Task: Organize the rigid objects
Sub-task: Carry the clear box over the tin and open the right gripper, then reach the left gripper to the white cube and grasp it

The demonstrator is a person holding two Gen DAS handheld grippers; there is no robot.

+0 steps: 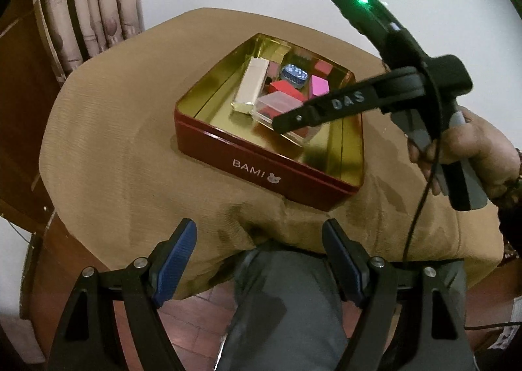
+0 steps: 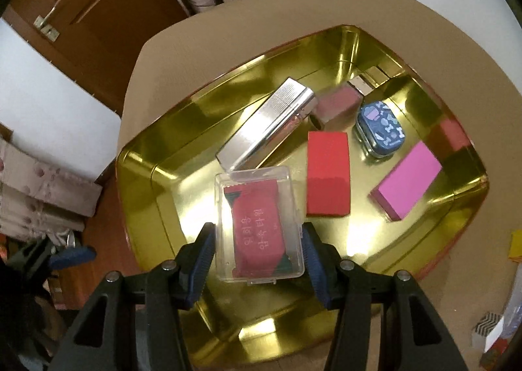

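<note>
A red tin marked BAMI (image 1: pixel 261 172) with a gold inside (image 2: pixel 169 181) stands on a tan-covered table. In it lie a silver case (image 2: pixel 266 124), a red block (image 2: pixel 328 173), a pink block (image 2: pixel 407 181), a blue patterned tin (image 2: pixel 380 129) and a mauve box (image 2: pixel 337 103). My right gripper (image 2: pixel 257 240) is shut on a clear plastic case (image 2: pixel 259 224) with a red card inside, held over the tin; it also shows in the left wrist view (image 1: pixel 280 123). My left gripper (image 1: pixel 259 245) is open and empty, near the table's front edge.
A tan cloth (image 1: pixel 114 155) covers the round table. A curtain (image 1: pixel 91 5) and a wooden door (image 2: pixel 98 5) stand behind it. The person's knee (image 1: pixel 287 305) is below the left gripper. Small packages (image 2: pixel 502 322) lie at the far right.
</note>
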